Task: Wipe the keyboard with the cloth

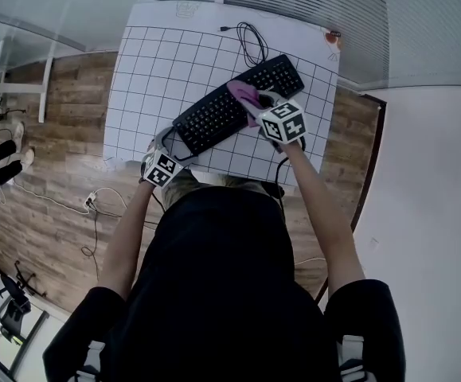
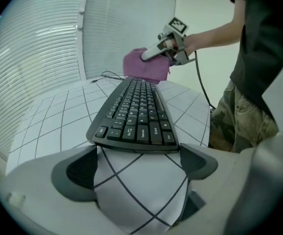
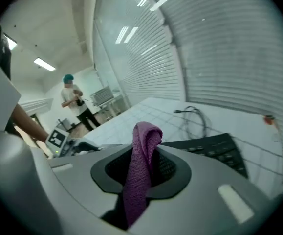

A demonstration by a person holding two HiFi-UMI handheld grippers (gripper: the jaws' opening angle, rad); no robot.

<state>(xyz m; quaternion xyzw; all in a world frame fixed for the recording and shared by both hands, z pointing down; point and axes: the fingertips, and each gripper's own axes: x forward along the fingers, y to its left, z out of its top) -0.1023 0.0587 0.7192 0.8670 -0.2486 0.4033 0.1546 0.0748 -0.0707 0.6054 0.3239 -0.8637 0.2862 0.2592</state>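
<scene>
A black keyboard (image 1: 234,106) lies slantwise on the white gridded mat (image 1: 150,70). My right gripper (image 1: 255,102) is shut on a purple cloth (image 1: 245,93) and holds it over the keyboard's right-middle part. In the right gripper view the cloth (image 3: 140,170) stands pinched between the jaws, with the keyboard (image 3: 219,151) beyond. My left gripper (image 1: 169,143) is open at the keyboard's left end. In the left gripper view the keyboard (image 2: 136,114) lies just past the spread jaws with nothing between them, and the cloth (image 2: 146,65) and right gripper (image 2: 151,54) are at its far end.
The keyboard's black cable (image 1: 250,42) coils on the mat behind it. The mat covers a table with a wooden floor (image 1: 47,173) on both sides. A person (image 3: 75,104) stands far off in the right gripper view. Window blinds (image 2: 38,38) run along the far side.
</scene>
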